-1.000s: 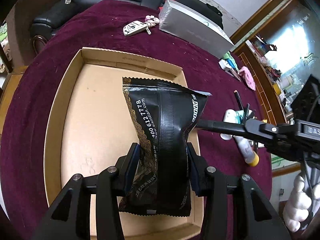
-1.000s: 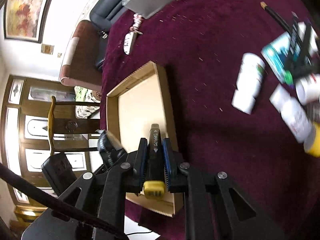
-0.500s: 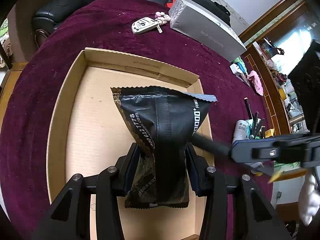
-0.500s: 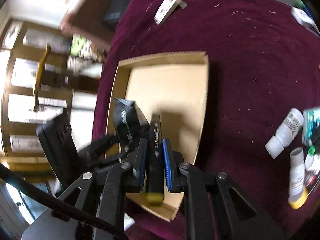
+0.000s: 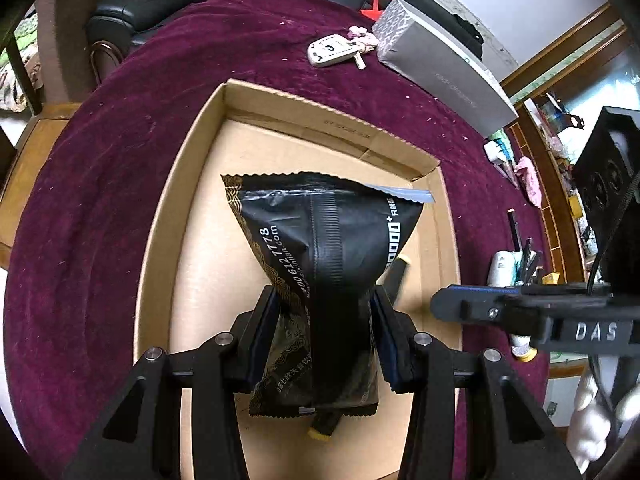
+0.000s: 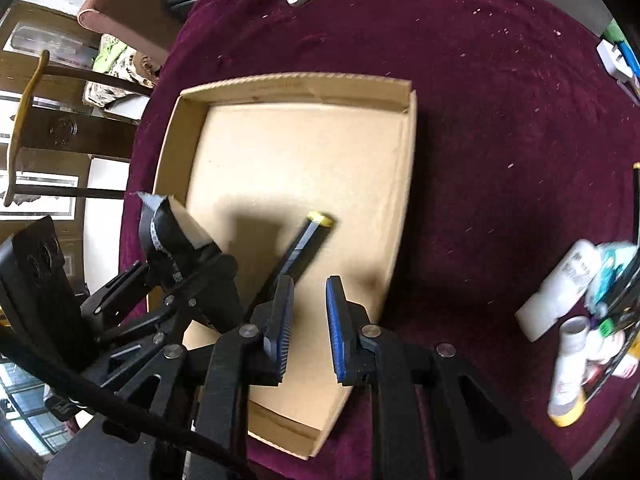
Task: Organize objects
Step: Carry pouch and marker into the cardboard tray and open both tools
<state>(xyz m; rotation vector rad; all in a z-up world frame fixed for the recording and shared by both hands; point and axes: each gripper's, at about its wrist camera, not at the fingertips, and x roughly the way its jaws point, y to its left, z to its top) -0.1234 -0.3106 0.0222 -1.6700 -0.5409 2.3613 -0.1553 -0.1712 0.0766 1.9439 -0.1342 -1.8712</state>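
Left tool [image 5: 322, 336] clamped on black snack packet [image 5: 320, 256] above cardboard tray [image 6: 404, 184]. Right tool [image 6: 308, 320] spread wide, empty; black yellow-capped pen [image 6: 308, 240] lying in tray on tabletop [image 6: 500, 140].

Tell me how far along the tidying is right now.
Done: the yellow-capped black pen lies in the cardboard tray, and the right gripper is open. In hand: the left gripper clamps the black snack packet over the tray. Left: bottles and key fob remain on the cloth.

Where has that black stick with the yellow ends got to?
In the right wrist view the black marker lies inside the cardboard box, just ahead of the open right hand-held gripper.
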